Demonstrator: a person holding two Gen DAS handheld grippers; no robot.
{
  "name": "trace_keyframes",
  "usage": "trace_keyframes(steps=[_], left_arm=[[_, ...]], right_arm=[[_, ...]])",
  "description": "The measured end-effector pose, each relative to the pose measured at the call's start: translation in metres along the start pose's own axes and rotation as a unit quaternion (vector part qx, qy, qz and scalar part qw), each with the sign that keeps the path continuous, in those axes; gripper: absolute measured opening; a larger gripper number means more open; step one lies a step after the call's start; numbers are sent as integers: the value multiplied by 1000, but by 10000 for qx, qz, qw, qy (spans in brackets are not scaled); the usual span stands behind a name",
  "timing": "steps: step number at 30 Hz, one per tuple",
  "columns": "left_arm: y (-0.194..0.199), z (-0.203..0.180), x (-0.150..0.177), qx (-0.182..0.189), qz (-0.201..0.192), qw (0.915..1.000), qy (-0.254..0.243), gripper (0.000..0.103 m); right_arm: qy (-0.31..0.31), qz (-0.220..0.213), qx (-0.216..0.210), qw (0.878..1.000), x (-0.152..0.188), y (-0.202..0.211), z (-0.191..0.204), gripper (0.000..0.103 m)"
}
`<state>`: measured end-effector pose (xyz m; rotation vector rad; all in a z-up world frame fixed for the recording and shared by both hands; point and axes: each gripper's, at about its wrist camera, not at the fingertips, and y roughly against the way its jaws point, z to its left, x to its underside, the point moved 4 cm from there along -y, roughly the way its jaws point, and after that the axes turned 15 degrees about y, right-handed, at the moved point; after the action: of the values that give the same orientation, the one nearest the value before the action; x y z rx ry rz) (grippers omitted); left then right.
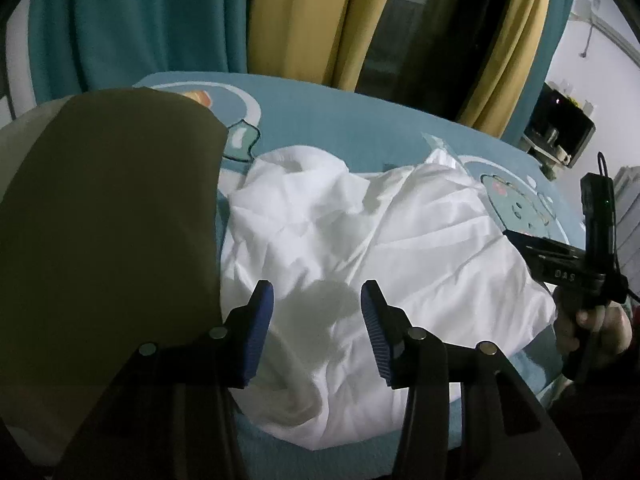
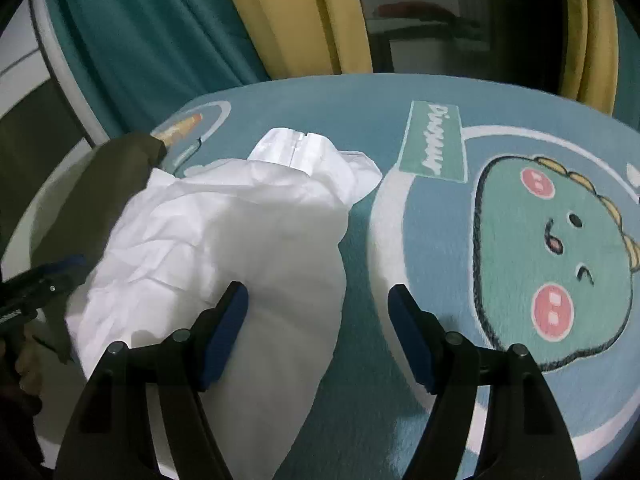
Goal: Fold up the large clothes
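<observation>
A crumpled white garment (image 1: 360,248) lies on a blue dinosaur-print blanket (image 2: 500,160), its long axis running away from the cameras. The left gripper (image 1: 317,304) hovers directly over it, fingers spread and empty. The right gripper (image 2: 318,308), also spread, straddles its right edge. An olive garment (image 1: 108,220) lies alongside. No containers appear.

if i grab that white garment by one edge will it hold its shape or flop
The white garment will probably flop: it lies crumpled in soft folds on the blanket. It looks thin and light, so it should lift easily. Its smooth, faintly shiny cloth might slip from a loose pinch.
</observation>
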<state>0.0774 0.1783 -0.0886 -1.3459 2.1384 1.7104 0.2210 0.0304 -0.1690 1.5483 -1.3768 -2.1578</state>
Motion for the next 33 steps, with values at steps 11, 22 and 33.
trace_keyframes(steps=[11, 22, 33], left_arm=[[-1, 5, 1, 6, -16, 9999, 137, 54], [3, 5, -1, 13, -70, 9998, 161, 54], [4, 8, -2, 11, -124, 9996, 264, 54]], right_arm=[[-415, -299, -192, 9985, -12, 30, -18, 80], [-84, 85, -270, 9996, -3, -14, 12, 87], [-69, -256, -852, 9960, 0, -12, 19, 39]])
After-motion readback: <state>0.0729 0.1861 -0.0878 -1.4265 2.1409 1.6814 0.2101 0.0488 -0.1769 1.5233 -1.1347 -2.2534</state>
